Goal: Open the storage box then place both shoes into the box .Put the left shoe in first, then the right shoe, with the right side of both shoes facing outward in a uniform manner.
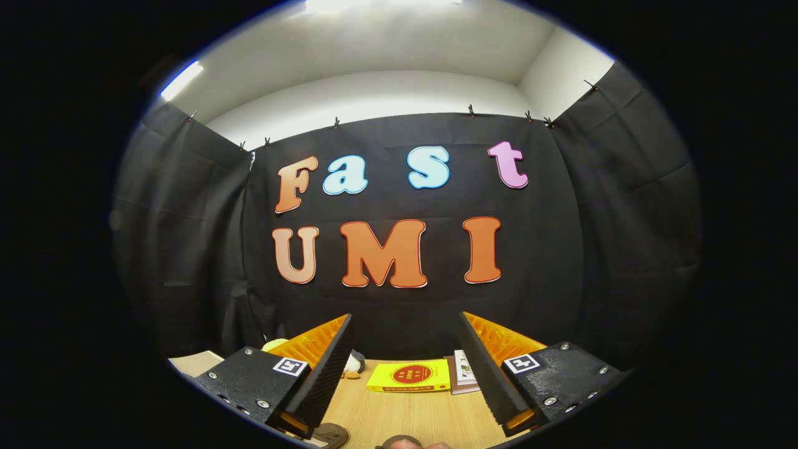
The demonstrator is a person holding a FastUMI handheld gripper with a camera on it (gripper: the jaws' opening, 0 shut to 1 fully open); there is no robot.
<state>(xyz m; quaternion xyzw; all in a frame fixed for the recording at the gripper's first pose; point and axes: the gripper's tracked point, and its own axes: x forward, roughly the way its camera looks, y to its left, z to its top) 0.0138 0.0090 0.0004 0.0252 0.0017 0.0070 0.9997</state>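
Hovering over the wooden surface (405, 415), the tongs (405, 368) stand wide apart, holding nothing — a yellow book (410, 376) lies beyond them, a second book (462, 373) touching its right. A brown shoe (330, 434) sits under the left finger.

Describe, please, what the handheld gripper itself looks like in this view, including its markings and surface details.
The gripper has two wedge-shaped fingers whose inner faces carry finely ridged pads and whose outer sides show ribbed panels. Each finger sits on a textured block mount fastened with silver screws. A small square black-and-white marker tag is stuck on top of each mount. No cables are visible.
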